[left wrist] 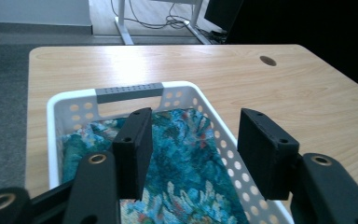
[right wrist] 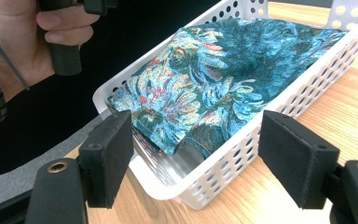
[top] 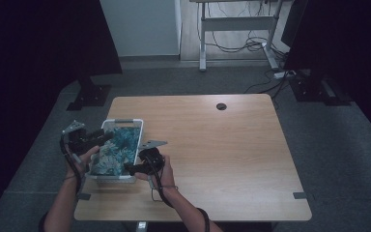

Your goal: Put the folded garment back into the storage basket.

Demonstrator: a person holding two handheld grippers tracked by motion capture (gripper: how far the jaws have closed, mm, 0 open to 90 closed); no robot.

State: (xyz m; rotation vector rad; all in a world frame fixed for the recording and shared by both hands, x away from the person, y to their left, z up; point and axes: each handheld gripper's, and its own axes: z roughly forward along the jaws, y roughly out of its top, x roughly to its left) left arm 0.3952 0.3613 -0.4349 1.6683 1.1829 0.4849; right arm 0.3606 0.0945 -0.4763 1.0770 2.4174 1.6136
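Both tools, left tool [top: 107, 137] and right tool [top: 128, 168], gape wide and empty beside a white basket [top: 138, 126] holding floral cloth [top: 117, 150] on the table [top: 222, 154].

Teal floral cloth [top: 117, 149] folded inside white perforated basket [top: 123, 121], table's 9 o'clock edge.

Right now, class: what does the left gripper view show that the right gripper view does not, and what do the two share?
Left gripper view: the basket's grey handle, the round hole in the table top, and desk legs with cables on the floor beyond. Right gripper view: the person's other hand gripping its tool beside the basket. Both: the white perforated basket holding the blue-green flowered cloth on the wooden table, framed by open black jaws.
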